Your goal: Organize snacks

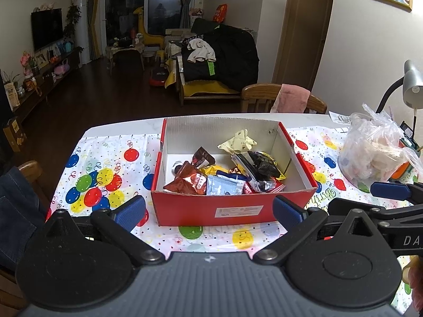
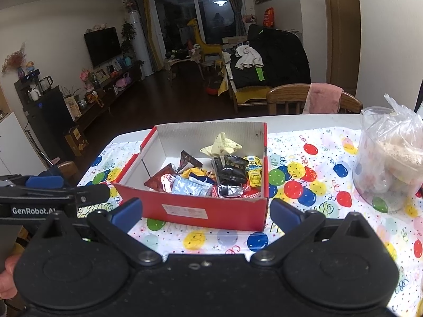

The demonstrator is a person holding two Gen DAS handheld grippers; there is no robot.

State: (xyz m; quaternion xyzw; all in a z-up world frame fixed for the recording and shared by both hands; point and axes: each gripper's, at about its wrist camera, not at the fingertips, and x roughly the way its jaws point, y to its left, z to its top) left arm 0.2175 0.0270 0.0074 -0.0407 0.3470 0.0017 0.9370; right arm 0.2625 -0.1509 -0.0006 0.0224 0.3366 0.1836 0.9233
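The left gripper [image 1: 208, 212] sat low in the frame, its blue-padded fingers [image 1: 130, 211] spread wide and holding nothing. The right gripper [image 2: 206, 211] matched it, fingers [image 2: 284, 211] equally splayed. A fingertip [image 2: 8, 277] of the person's hand showed at the lower left edge.

The red box [image 1: 232, 206] stands in the middle of the tabletop [image 1: 111, 129] with its top open, so a gripper can enter it from above. Its four walls block any entry from the side. Snack packets [image 1: 219, 177] fill the near half of the box floor; the far left corner of the floor is bare. Left of the box, the balloon tablecloth [image 1: 100, 174] lies free of things. On the right, a clear container with a plastic bag [image 2: 388, 158] stands well apart from the box, with open cloth between them. A wooden chair [image 2: 290, 97] stands behind the far edge.
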